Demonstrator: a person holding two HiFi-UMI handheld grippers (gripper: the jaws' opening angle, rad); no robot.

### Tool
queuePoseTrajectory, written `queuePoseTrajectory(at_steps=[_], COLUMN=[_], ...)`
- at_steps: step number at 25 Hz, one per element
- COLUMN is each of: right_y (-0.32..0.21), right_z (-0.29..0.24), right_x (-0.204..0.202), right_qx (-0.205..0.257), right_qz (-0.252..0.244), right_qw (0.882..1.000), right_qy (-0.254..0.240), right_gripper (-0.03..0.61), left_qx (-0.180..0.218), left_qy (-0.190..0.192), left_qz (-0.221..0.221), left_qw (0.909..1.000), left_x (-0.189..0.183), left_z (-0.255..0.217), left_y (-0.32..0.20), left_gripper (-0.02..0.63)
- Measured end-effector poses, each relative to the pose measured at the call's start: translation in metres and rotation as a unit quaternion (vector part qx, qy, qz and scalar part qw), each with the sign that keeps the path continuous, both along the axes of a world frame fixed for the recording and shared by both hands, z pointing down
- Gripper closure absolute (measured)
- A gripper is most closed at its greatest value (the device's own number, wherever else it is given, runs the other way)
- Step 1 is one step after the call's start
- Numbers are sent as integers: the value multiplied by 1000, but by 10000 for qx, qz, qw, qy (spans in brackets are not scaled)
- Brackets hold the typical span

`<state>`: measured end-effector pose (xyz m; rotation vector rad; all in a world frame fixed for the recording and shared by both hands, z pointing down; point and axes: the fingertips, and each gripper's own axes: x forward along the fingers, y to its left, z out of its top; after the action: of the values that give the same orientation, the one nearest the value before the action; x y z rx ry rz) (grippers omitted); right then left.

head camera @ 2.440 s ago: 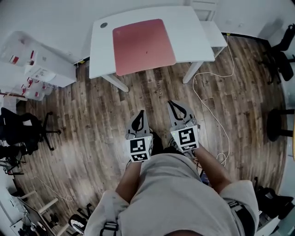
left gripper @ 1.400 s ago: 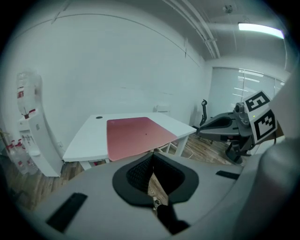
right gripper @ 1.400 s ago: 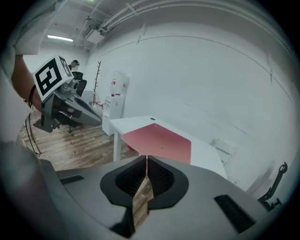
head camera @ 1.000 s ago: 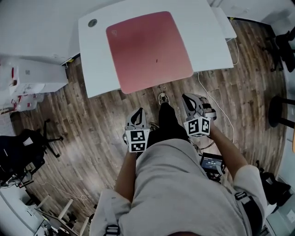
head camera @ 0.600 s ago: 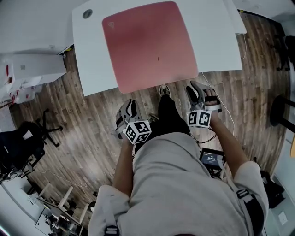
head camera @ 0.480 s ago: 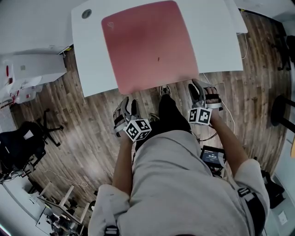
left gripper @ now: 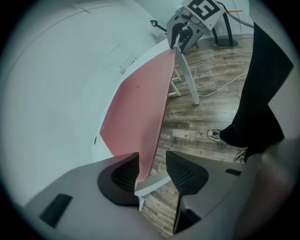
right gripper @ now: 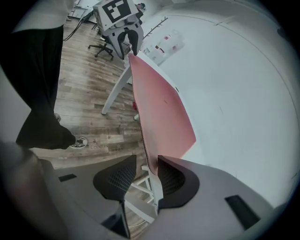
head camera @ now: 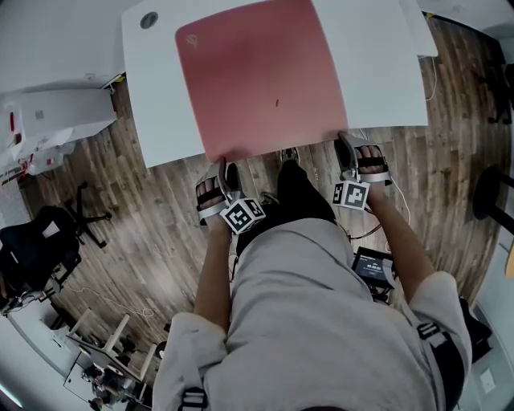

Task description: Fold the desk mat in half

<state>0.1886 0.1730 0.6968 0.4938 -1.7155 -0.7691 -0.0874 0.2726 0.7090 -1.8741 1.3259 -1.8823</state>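
A pink desk mat [head camera: 257,72] lies flat on the white desk [head camera: 157,104], reaching its near edge. My left gripper [head camera: 224,168] sits at the mat's near left corner and my right gripper [head camera: 346,146] at its near right corner. In the left gripper view the mat's [left gripper: 136,112] corner stands between the jaws of the left gripper [left gripper: 152,166], which have just been opening; a gap shows beside the mat. In the right gripper view the right gripper [right gripper: 146,176] straddles the other corner of the mat [right gripper: 159,112], its jaws also just opened.
A round grommet hole [head camera: 148,18] marks the desk's far left. A white cabinet [head camera: 48,120] and a black office chair [head camera: 32,249] stand at left. A white cable [head camera: 399,210] lies on the wood floor by the right desk leg. My shoe [head camera: 287,154] is under the desk edge.
Both grippers have moved forward and down to the desk's near edge. The left gripper has rolled over. Both sets of jaws have gone from shut to open, now astride the mat's near corners.
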Motion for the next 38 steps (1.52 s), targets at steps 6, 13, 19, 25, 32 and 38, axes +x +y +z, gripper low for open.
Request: queuePoseTrajectory(at_steps=[6, 13, 19, 25, 32, 38], right_y=[-4, -10, -21, -38, -60, -77], right_z=[-8, -21, -37, -51, -48, -40], right_x=[3, -4, -12, -21, -27, -35], right_qx=[87, -159, -202, -446, -683, -981], right_qz=[-71, -73, -90, 221, 349, 622], right_qw=[9998, 9979, 9952, 9892, 9874, 9839], right_qy=[-144, -631, -958, -1379, -1380, -1356], right_gripper=[480, 522, 528, 528, 528, 526], left_qx=[-20, 242, 277, 357, 360, 176], left_qy=[-126, -39, 45, 475, 639, 638], left_qz=[-193, -313, -402, -1058, -1448, -1546], left_qw=[9997, 9992, 9988, 9926, 9867, 9858], left_x=[-6, -7, -11, -16, -21, -30], left_z=[-9, -29, -29, -39, -49, -49], left_y=[-5, -11, -16, -25, -40, -65], left_gripper=[495, 577, 584, 584, 584, 584])
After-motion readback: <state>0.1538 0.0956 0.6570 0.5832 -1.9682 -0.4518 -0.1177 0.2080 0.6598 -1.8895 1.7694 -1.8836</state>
